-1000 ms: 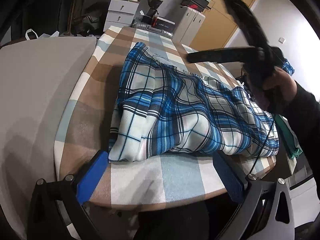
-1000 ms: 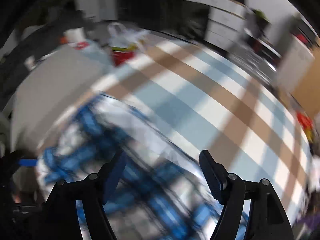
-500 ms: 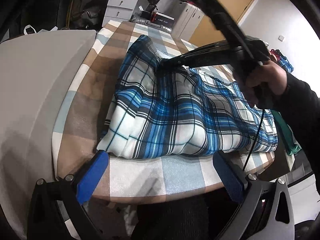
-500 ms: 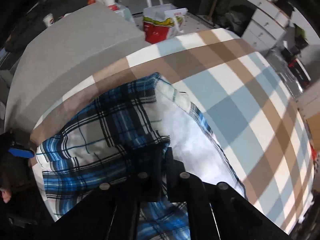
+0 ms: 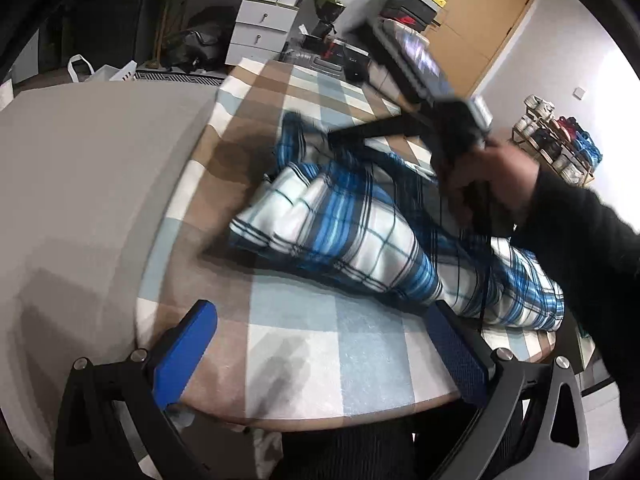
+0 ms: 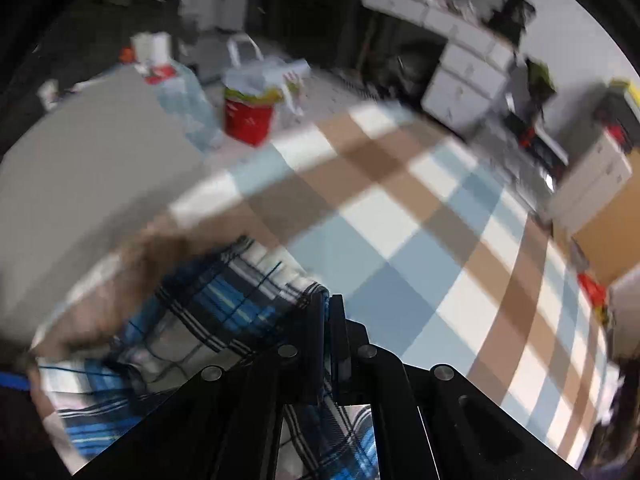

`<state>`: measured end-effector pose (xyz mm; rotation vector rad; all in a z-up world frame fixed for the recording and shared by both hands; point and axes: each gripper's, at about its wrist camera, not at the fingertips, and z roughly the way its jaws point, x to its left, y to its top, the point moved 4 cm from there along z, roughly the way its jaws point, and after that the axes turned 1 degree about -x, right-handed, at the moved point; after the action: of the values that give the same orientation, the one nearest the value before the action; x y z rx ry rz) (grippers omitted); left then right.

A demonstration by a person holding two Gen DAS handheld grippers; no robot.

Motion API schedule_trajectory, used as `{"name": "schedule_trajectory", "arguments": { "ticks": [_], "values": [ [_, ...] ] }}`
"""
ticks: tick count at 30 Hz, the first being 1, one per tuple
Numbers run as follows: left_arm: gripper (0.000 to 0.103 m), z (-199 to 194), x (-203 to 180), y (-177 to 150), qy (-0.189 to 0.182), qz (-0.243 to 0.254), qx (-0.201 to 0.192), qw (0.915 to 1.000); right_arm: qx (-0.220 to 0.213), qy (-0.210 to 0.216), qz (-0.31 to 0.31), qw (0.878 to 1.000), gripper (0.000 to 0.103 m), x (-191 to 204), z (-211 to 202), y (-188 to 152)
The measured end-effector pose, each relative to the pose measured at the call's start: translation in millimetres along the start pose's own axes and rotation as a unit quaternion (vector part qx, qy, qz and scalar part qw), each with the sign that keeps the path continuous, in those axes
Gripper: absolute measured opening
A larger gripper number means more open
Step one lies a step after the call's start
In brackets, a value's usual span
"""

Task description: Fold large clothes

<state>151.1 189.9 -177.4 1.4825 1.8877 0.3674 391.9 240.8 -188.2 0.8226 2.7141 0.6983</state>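
Plaid garment (image 5: pixel 360 236) lies bunched on the checked table (image 5: pixel 304 344), its far edge pinched in the right gripper (image 6: pixel 330 308); the left gripper (image 5: pixel 320 340) hovers spread and empty near the table's front edge. Carry the pinched edge over low and evenly. Motion blur hides the garment's layers and outline.

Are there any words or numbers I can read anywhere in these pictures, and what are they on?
None can be read.
Red bag: has printing on it, too blurred to read.
Dark boxes stacked by the door: no legible label.
Plaid garment and checked tablecloth: pattern only, no text.
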Motion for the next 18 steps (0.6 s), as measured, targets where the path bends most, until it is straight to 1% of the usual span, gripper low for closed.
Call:
{"name": "schedule_trajectory", "arguments": {
  "ticks": [1, 2, 3, 4, 5, 6, 7, 8, 9, 10, 11, 12, 13, 14, 15, 17, 18],
  "values": [
    [0.102, -2.6, 0.7, 2.8, 0.003, 0.0, -0.001, 1.0, 0.011, 0.013, 0.01, 1.0, 0.004, -0.9, 6.6, -3.4],
    [0.102, -5.8, 1.2, 6.6, 0.009, 0.001, 0.0, 1.0, 0.009, 0.021, 0.015, 1.0, 0.005, -1.8, 5.9, -5.8],
    [0.102, -9.1, 0.3, 11.7, 0.014, 0.007, 0.001, 0.9999, 0.005, 0.026, 0.018, 0.999, 0.01, -2.7, 1.6, -7.3],
    [0.102, -11.1, -1.1, 16.0, 0.019, 0.015, 0.002, 0.9997, -0.002, 0.035, 0.03, 0.999, 0.019, -6.9, -8.7, -10.8],
    [0.102, -15.3, -2.3, 24.6, 0.03, 0.027, -0.004, 0.9992, -0.019, 0.04, 0.046, 0.998, 0.045, -13.5, -23.6, -15.8],
    [0.102, -19.0, -2.6, 35.4, 0.044, 0.034, -0.011, 0.9984, -0.042, 0.046, 0.058, 0.996, 0.061, -17.4, -39.0, -21.0],
    [0.102, -18.6, -2.2, 44.3, 0.051, 0.04, -0.012, 0.9979, -0.07, 0.051, 0.07, 0.994, 0.066, -23.5, -58.5, -28.4],
    [0.102, -18.1, -3.1, 58.0, 0.054, 0.048, -0.014, 0.9973, -0.11, 0.054, 0.088, 0.989, 0.071, -32.1, -88.0, -42.7],
    [0.102, -16.0, -2.7, 67.3, 0.063, 0.054, -0.014, 0.9965, -0.131, 0.053, 0.1, 0.985, 0.075, -37.1, -105.1, -53.2],
    [0.102, -9.2, -4.7, 80.2, 0.086, 0.066, -0.006, 0.9941, -0.153, 0.045, 0.115, 0.98, 0.077, -43.0, -125.3, -68.9],
    [0.102, 0.1, -9.6, 89.8, 0.096, 0.088, 0.006, 0.9915, -0.179, 0.036, 0.136, 0.974, 0.08, -50.0, -149.5, -92.3],
    [0.102, 14.8, -16.1, 99.2, 0.092, 0.118, 0.025, 0.9884, -0.194, 0.034, 0.154, 0.968, 0.087, -54.5, -164.1, -110.1],
    [0.102, 25.8, -17.0, 103.4, 0.085, 0.127, 0.038, 0.9874, -0.203, 0.031, 0.169, 0.964, 0.09, -58.4, -175.2, -126.9],
    [0.102, 45.3, -17.2, 110.3, 0.092, 0.135, 0.062, 0.9846, -0.211, 0.024, 0.183, 0.96, 0.091, -62.7, -186.8, -148.8],
    [0.102, 66.5, -15.8, 116.6, 0.086, 0.139, 0.094, 0.9821, -0.214, 0.015, 0.193, 0.958, 0.091, -66.6, -194.1, -168.2],
    [0.102, 97.7, -7.0, 124.6, 0.065, 0.12, 0.138, 0.9809, -0.203, -0.019, 0.21, 0.956, 0.091, -76.9, -202.3, -209.2],
    [0.1, 116.3, 0.4, 127.7, 0.065, 0.106, 0.164, 0.9786, -0.193, -0.035, 0.212, 0.957, 0.091, -82.2, -203.8, -223.1]
  ]
}}
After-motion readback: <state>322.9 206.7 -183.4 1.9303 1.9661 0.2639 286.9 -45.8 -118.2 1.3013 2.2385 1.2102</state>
